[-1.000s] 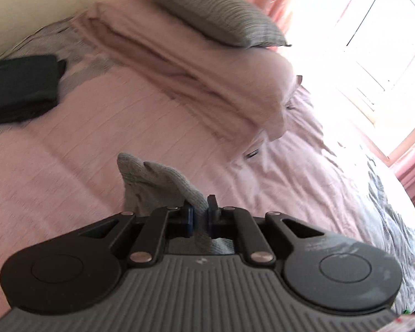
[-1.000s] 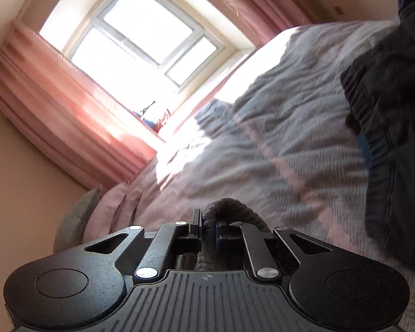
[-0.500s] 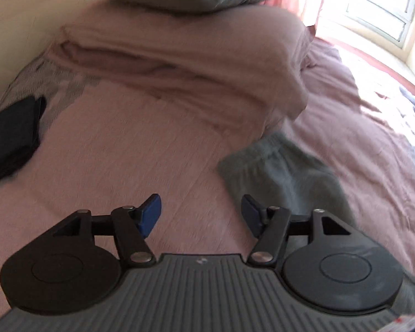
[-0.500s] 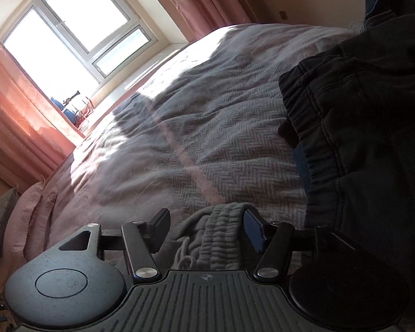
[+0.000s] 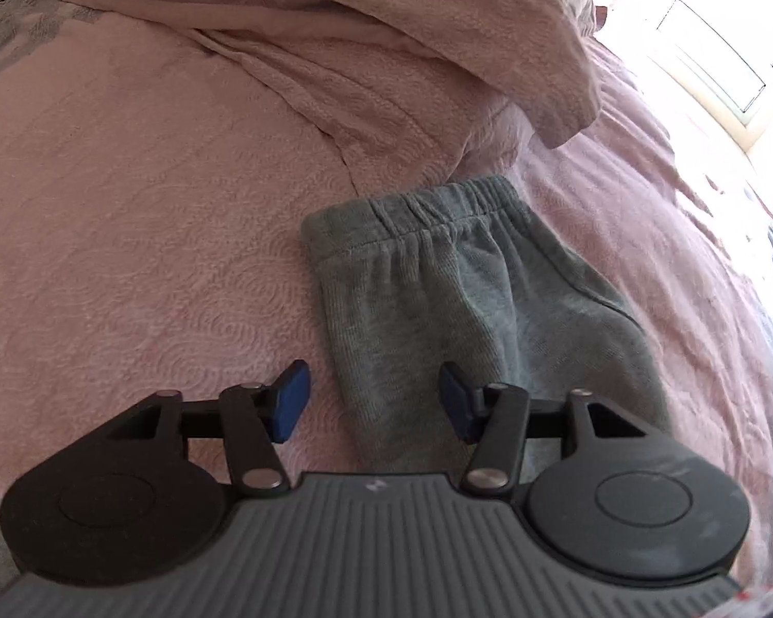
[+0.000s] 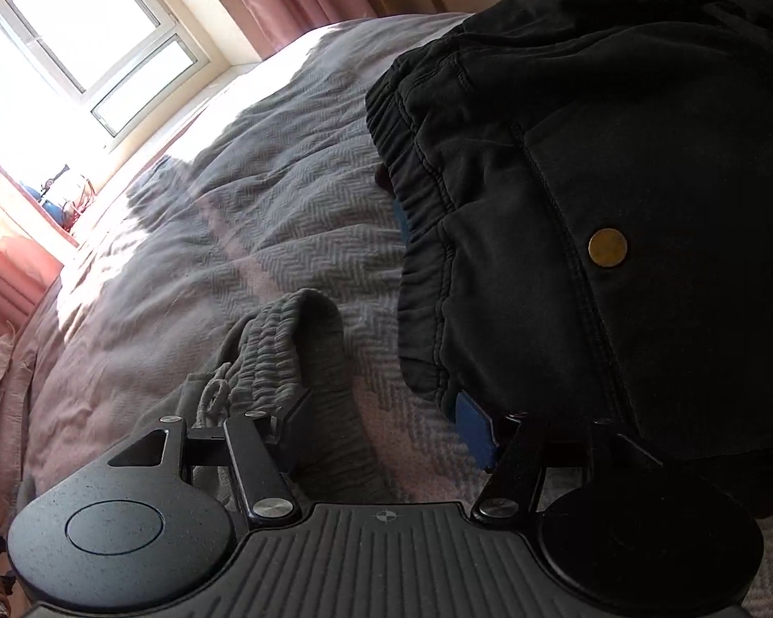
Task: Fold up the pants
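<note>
The pants [image 5: 469, 298] lie on the bedspread [image 5: 129, 206], the folded blanket [image 5: 386, 36] at their twelve o'clock. In the right wrist view, dark trousers [image 6: 618, 206] lie at their three o'clock.

Grey sweatpants [image 5: 469, 298] lie folded flat on the pink bedspread [image 5: 129, 206], elastic cuffs toward the pink duvet [image 5: 386, 51], waistband probably bunched at the other end.

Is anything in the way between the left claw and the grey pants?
Nothing visible is. The left claw hangs open right over the edge of the grey sweatpants, which lie flat on the pink bedspread. Its jaws have just been closing, with only that edge below them.
</note>
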The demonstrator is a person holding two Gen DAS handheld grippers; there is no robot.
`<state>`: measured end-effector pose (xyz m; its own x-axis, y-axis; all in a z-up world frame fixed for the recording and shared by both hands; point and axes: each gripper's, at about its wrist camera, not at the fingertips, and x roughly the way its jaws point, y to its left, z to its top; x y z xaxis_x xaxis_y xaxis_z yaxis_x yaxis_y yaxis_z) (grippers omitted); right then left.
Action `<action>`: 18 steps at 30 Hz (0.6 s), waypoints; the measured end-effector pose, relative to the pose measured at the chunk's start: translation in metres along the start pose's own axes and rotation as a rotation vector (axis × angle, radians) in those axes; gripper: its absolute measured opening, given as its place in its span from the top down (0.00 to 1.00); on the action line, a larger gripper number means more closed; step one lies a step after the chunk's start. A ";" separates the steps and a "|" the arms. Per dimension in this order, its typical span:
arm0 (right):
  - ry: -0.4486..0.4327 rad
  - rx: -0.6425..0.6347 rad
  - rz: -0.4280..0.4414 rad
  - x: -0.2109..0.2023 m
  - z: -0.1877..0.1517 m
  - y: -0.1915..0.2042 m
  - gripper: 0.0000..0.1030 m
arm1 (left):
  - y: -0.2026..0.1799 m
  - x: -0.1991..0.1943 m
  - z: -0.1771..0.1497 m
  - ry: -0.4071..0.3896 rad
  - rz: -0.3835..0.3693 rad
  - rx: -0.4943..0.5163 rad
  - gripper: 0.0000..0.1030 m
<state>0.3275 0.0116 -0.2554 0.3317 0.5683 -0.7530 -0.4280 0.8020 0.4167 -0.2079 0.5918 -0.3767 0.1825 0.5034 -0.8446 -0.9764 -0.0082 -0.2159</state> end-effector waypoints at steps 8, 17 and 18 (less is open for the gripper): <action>-0.017 -0.009 -0.030 -0.006 -0.007 0.011 0.44 | 0.039 -0.088 -0.023 -0.292 0.056 0.069 0.93; 0.051 -0.010 0.004 -0.010 -0.032 0.034 0.44 | 0.161 -0.088 -0.047 -0.065 0.233 -0.044 0.91; 0.045 -0.028 0.002 -0.016 -0.033 0.035 0.44 | 0.171 -0.105 -0.048 -0.086 0.206 -0.059 0.78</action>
<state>0.2801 0.0246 -0.2458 0.2927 0.5608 -0.7745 -0.4524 0.7948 0.4045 -0.3883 0.4958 -0.3487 -0.0331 0.5574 -0.8296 -0.9832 -0.1674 -0.0732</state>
